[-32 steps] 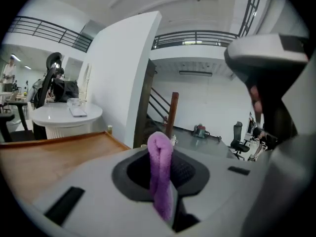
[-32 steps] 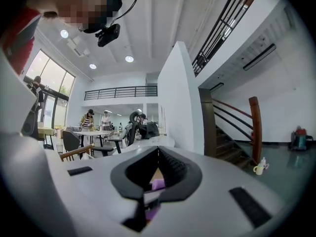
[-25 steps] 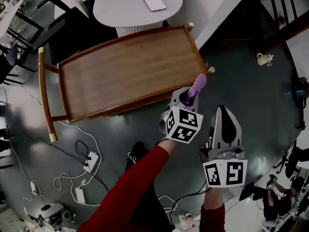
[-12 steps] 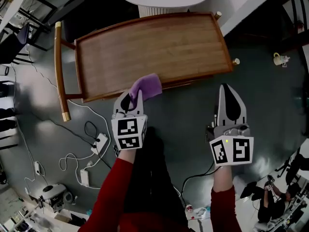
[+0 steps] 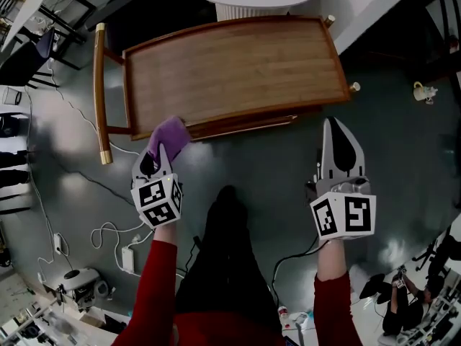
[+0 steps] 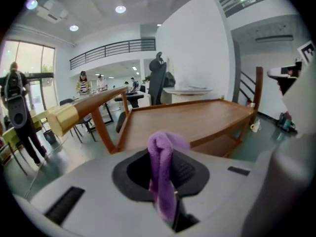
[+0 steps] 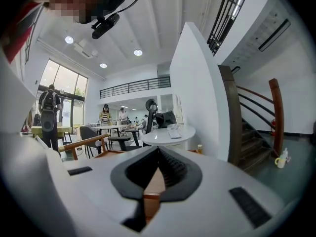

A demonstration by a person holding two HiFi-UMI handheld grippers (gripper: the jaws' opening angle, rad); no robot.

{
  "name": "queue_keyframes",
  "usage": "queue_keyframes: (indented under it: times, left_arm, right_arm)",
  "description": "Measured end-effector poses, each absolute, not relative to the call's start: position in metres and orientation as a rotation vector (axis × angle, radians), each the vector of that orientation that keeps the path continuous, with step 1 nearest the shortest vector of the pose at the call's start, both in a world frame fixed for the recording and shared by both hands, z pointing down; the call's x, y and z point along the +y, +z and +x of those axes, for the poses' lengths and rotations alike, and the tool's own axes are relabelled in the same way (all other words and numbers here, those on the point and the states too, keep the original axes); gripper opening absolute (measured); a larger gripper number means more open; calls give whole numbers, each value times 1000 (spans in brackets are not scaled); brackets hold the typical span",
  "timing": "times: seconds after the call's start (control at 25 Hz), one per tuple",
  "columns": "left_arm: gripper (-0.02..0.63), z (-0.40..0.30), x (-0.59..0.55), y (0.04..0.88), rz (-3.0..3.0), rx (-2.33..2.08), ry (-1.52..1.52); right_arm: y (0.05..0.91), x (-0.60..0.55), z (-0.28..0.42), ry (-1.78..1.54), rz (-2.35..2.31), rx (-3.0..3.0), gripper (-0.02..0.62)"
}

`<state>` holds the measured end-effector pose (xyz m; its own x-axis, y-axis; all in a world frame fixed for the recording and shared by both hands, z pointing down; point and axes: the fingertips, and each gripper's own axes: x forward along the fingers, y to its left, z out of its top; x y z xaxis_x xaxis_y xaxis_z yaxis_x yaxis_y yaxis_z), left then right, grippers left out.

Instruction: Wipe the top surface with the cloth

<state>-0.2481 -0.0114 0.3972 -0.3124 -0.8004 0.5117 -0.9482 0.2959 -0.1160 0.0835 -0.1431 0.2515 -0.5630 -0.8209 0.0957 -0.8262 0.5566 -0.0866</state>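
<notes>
The left gripper [image 5: 157, 156] is pinching a soft purple cloth [image 5: 170, 131] narrowly, risking slippage against the brown wooden cart top [image 5: 238, 67]; the right gripper [image 5: 341, 137] is hovering closed, empty.

Head view steeply down over wooden cart [image 5: 238, 71]; both gripper views low, level, toward that cart.

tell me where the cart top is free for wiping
The whole top is bare, from the handle at left to the right rim. The cloth, in the left gripper, hangs by its near left corner. Clutter: a power strip down left.
</notes>
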Motion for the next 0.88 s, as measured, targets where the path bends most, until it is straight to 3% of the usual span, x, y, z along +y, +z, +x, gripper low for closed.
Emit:
queue_keyframes:
  times: [0.28,0.44,0.68,0.88]
  left_arm:
    - [57,2,-72,401,2259,-1696,396]
    - [57,91,-150,451,2342,-1525,391]
    - [57,130,-215,542,2206,-1428,491]
    - [57,68,-220,577,2123,-1532,589]
  right_arm:
    - [254,-130,132,162,1512,-2692,12]
    - [272,-138,164,215,1570,-2644,12]
    - [314,-143,182,307,1612,-2588,12]
    - [337,-147,174,352,1594,-2577,12]
